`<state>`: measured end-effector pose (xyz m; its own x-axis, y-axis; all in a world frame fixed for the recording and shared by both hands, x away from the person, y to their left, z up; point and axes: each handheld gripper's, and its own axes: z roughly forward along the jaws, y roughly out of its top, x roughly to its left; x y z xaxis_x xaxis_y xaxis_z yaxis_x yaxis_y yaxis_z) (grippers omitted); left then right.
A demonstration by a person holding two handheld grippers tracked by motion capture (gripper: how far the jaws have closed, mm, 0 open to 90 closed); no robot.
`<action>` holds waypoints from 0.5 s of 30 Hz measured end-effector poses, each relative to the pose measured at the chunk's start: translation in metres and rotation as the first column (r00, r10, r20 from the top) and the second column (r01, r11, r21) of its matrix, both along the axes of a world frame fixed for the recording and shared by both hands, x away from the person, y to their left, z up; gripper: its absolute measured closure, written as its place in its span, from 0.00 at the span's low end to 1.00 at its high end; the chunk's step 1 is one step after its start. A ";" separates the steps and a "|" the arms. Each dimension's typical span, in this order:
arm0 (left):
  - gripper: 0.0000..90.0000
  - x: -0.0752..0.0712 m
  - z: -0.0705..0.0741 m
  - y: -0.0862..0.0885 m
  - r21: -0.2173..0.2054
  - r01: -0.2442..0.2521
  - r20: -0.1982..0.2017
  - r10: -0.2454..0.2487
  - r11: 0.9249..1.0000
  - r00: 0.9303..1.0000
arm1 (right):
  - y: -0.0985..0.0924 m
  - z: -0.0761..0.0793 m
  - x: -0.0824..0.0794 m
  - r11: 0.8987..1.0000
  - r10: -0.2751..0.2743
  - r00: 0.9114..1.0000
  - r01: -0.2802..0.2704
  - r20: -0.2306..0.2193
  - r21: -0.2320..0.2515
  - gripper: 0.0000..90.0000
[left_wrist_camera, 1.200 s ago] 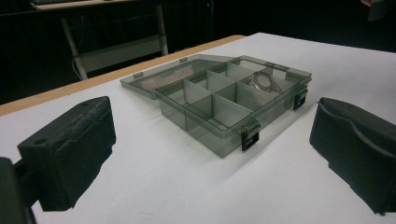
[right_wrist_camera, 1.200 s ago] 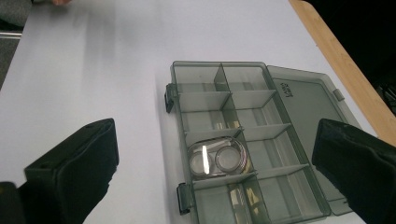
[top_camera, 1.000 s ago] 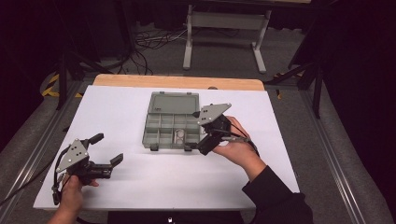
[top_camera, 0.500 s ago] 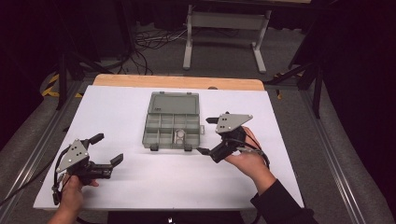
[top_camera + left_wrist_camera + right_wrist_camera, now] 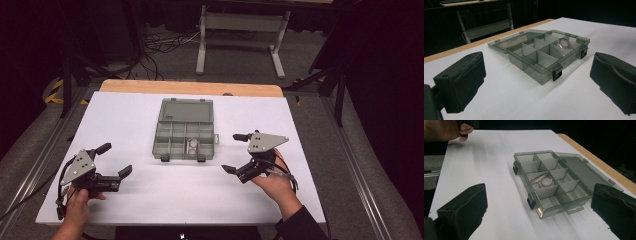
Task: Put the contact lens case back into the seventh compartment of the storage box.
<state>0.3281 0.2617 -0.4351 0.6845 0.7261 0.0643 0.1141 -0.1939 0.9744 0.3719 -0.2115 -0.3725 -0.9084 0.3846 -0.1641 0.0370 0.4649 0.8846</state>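
1. White and wide, the desk (image 5: 200,200) has a wooden strip along its far edge, and the room around it is dark.
2. Nearest to the person, the left tongs (image 5: 114,160) are held in the left hand (image 5: 77,202) at the near left part of the desk. Their two black jaws are spread wide apart and hold nothing.
3. On the other side, the right tongs (image 5: 235,152) are held in the right hand (image 5: 272,182) at the near right part of the desk. Their jaws are spread wide too, and nothing is between them.
4. Both tongs point in toward the middle of the desk. Neither one touches the box.
5. A little farther away, between the two tongs, sits the grey see-through box (image 5: 184,141). It is near the middle of the desk.
6. Its lid (image 5: 186,110) is open and lies flat on the desk behind it.
7. Thin walls cut the box into small rooms. Two black clips (image 5: 557,73) sit on its front side.
8. One room in the front row holds a small round clear thing (image 5: 544,181). I cannot tell what it is.
9. Far behind the desk, on the floor, there is a grey metal stand (image 5: 240,40) and some cables (image 5: 160,42).
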 end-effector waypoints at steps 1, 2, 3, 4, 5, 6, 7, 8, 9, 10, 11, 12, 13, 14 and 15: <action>0.01 0.000 0.000 0.000 -0.002 -0.001 -0.001 0.001 1.000 1.000 | -0.002 -0.002 -0.001 1.000 -0.002 1.000 0.002 -0.001 0.006 0.01; 0.01 0.000 0.000 0.000 0.001 0.001 0.000 -0.001 1.000 1.000 | -0.004 -0.004 -0.003 1.000 0.001 1.000 -0.001 -0.004 0.013 0.01; 0.01 0.000 0.000 0.000 -0.002 0.000 -0.002 0.000 1.000 1.000 | -0.007 -0.007 -0.005 1.000 -0.005 1.000 0.005 -0.003 0.020 0.01; 0.01 0.000 0.000 0.000 -0.002 0.001 -0.001 -0.001 1.000 1.000 | -0.008 -0.009 -0.006 1.000 -0.009 1.000 0.009 -0.002 0.025 0.02; 0.01 0.000 0.000 0.000 -0.003 0.001 0.000 -0.001 1.000 1.000 | -0.010 -0.011 -0.007 0.999 -0.015 1.000 0.016 -0.002 0.030 0.02; 0.01 0.000 0.000 0.000 -0.001 0.002 0.003 -0.002 1.000 1.000 | -0.012 -0.014 -0.009 0.999 -0.021 1.000 0.021 -0.005 0.038 0.01; 0.01 0.000 0.000 0.000 -0.006 0.001 -0.001 -0.001 1.000 1.000 | -0.015 -0.016 -0.010 0.999 -0.027 1.000 0.027 -0.007 0.046 0.01; 0.01 0.000 0.000 0.000 -0.002 0.000 0.001 0.000 1.000 1.000 | -0.016 -0.018 -0.011 0.998 -0.031 0.999 0.031 -0.008 0.051 0.01; 0.01 0.000 0.000 0.000 -0.007 0.003 -0.001 -0.003 1.000 1.000 | -0.019 -0.021 -0.012 0.997 -0.036 0.999 0.037 -0.013 0.063 0.01; 0.01 0.000 0.000 0.000 -0.007 0.002 -0.001 -0.002 1.000 1.000 | -0.021 -0.024 -0.013 0.997 -0.041 0.999 0.042 -0.017 0.070 0.01; 0.01 0.000 0.000 0.000 -0.001 0.003 0.004 -0.003 1.000 1.000 | -0.023 -0.026 -0.014 0.996 -0.044 0.999 0.045 -0.018 0.078 0.01; 0.01 0.000 -0.001 0.000 -0.001 -0.003 0.001 0.003 1.000 1.000 | -0.024 -0.029 -0.015 0.995 -0.049 0.999 0.051 -0.023 0.088 0.01; 0.01 0.000 -0.001 0.000 -0.004 -0.002 0.001 0.002 1.000 1.000 | -0.026 -0.031 -0.016 0.994 -0.051 0.998 0.054 -0.029 0.094 0.01; 0.01 0.001 -0.001 0.000 -0.005 0.000 0.001 0.000 1.000 1.000 | -0.027 -0.033 -0.017 0.994 -0.053 0.998 0.056 -0.031 0.098 0.01; 0.01 0.000 -0.001 0.000 -0.002 -0.002 0.000 0.002 1.000 1.000 | -0.028 -0.035 -0.018 0.993 -0.060 0.998 0.063 -0.032 0.099 0.01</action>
<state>0.3285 0.2618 -0.4364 0.6832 0.7275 0.0628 0.1148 -0.1920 0.9747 0.3538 -0.2391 -0.4073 -0.8864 0.4528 -0.0963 0.0885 0.3700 0.9248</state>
